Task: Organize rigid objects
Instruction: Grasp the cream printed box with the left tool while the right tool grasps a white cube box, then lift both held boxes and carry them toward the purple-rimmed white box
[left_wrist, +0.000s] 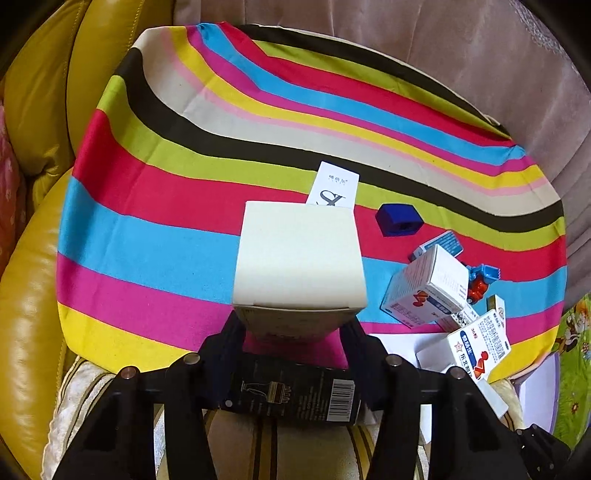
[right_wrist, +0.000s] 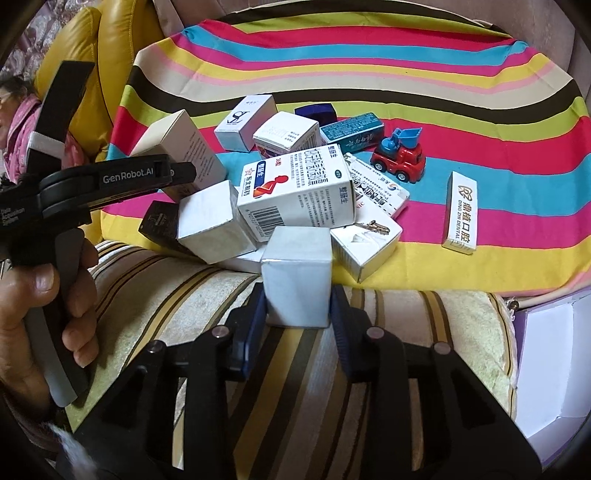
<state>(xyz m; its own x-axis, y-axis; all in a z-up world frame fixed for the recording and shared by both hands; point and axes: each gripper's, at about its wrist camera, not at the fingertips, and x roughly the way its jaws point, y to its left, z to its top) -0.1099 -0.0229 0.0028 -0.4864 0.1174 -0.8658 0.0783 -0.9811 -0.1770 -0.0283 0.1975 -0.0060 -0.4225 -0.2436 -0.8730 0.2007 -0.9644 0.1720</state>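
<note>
Two hand-held tools each pinch a carton over a sofa seat covered by a striped cloth (left_wrist: 155, 206).

The left tool (left_wrist: 293, 332) is pressed onto the lower end of a cream box (left_wrist: 297, 258), which stands tilted up above the cloth. The right tool (right_wrist: 297, 312) squeezes a plain white box (right_wrist: 295, 273) at the cloth's near edge, where the pile (right_wrist: 295, 192) of cartons begins.

Risks, as a judgement: both boxes are thin card, smooth and hollow, so a hard squeeze may dent them, and a light one may let them slide. The cream box is gripped low, so it may tip. The white box touches neighbours in the pile; lifting it may topple the leaning medicine carton (right_wrist: 295, 188) or nudge the toy truck (right_wrist: 400, 157), which has wheels and may roll on the soft, uneven cloth.

The cloth is woven and matte. The sofa (left_wrist: 33, 258) is glossy yellow leather. A small blue block (left_wrist: 399, 219) looks like hard plastic.
</note>
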